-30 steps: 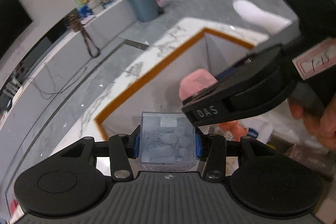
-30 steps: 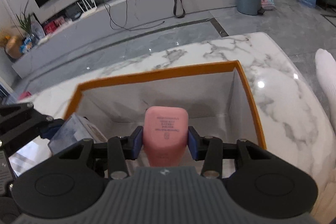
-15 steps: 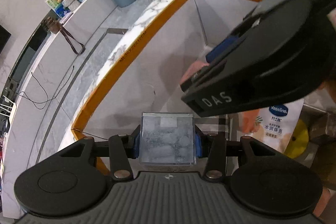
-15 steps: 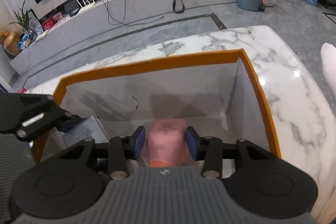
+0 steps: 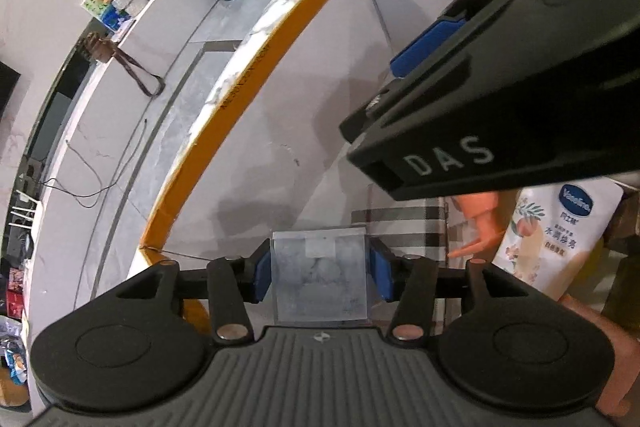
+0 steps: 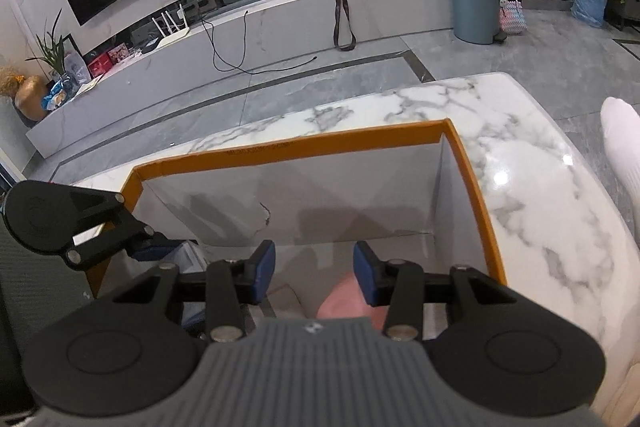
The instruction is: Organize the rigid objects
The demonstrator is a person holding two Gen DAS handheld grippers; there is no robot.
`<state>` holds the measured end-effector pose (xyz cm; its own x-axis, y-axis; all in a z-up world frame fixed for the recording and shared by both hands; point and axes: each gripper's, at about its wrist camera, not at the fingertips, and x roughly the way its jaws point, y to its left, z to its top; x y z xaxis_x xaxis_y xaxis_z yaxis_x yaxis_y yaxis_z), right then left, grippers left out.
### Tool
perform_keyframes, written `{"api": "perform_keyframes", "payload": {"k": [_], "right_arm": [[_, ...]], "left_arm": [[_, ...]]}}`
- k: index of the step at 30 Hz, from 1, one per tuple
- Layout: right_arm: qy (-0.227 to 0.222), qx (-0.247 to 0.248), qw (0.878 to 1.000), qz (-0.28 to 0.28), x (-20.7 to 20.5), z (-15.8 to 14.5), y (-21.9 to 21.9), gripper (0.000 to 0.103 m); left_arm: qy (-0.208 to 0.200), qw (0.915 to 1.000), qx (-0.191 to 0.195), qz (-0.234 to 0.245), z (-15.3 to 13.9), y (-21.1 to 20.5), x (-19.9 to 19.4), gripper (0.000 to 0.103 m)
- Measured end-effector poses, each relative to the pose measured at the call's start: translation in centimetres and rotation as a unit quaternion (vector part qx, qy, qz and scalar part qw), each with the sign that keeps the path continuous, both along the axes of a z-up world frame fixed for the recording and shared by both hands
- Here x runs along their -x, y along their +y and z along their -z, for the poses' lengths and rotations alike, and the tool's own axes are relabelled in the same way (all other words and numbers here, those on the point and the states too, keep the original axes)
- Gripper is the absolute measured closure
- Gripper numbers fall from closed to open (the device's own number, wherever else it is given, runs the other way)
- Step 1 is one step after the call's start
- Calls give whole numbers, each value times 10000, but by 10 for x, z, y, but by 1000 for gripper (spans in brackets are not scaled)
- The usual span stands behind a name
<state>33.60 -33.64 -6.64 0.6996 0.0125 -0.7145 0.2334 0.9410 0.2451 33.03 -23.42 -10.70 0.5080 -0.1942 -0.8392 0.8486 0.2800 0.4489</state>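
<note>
My left gripper (image 5: 320, 273) is shut on a clear plastic box (image 5: 320, 279) with grey lumps inside, held inside the near left corner of the orange-rimmed white box (image 5: 224, 95). My right gripper (image 6: 315, 274) is open over the same box (image 6: 280, 151). The pink object (image 6: 344, 301) lies below and between its pads, free of them, partly hidden by the gripper body. The right gripper's black body (image 5: 500, 87) fills the upper right of the left wrist view. The left gripper (image 6: 120, 243) shows at the left of the right wrist view.
A Vaseline pouch (image 5: 556, 235), an orange pump nozzle (image 5: 480, 227) and a checked cloth (image 5: 404, 227) lie to the right of the left gripper. The box stands on a white marble table (image 6: 540, 195). A white sock (image 6: 620, 139) is beyond the table's right edge.
My right gripper has opened and let go of the pink object, which now sits lower in the box. My left gripper has moved deeper into the box, still holding the clear box.
</note>
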Motion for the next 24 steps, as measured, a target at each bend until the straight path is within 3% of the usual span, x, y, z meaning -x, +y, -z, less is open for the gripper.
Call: {"api": "perform_keyframes", "payload": {"k": [6, 8, 9, 11, 17, 24], "right_arm": [[-69, -29, 10000, 33, 3, 0, 0, 59], [-84, -35, 9999, 45, 4, 0, 0, 58], [-84, -35, 9999, 42, 4, 0, 0, 59], [-73, -13, 10000, 56, 3, 0, 0, 58], [-91, -48, 9999, 33, 4, -1, 0, 58], [-206, -163, 9997, 20, 16, -11, 2, 52]], "left_arm": [[-326, 9993, -158, 125, -3, 1, 7, 37], [-522, 9983, -155, 192, -3, 0, 12, 41], [-638, 9977, -161, 187, -4, -1, 12, 49], [-836, 9962, -150, 196, -5, -3, 13, 47], [-748, 9970, -166, 145, -6, -1, 14, 47], [-242, 9988, 404, -155, -29, 13, 20, 46]]}}
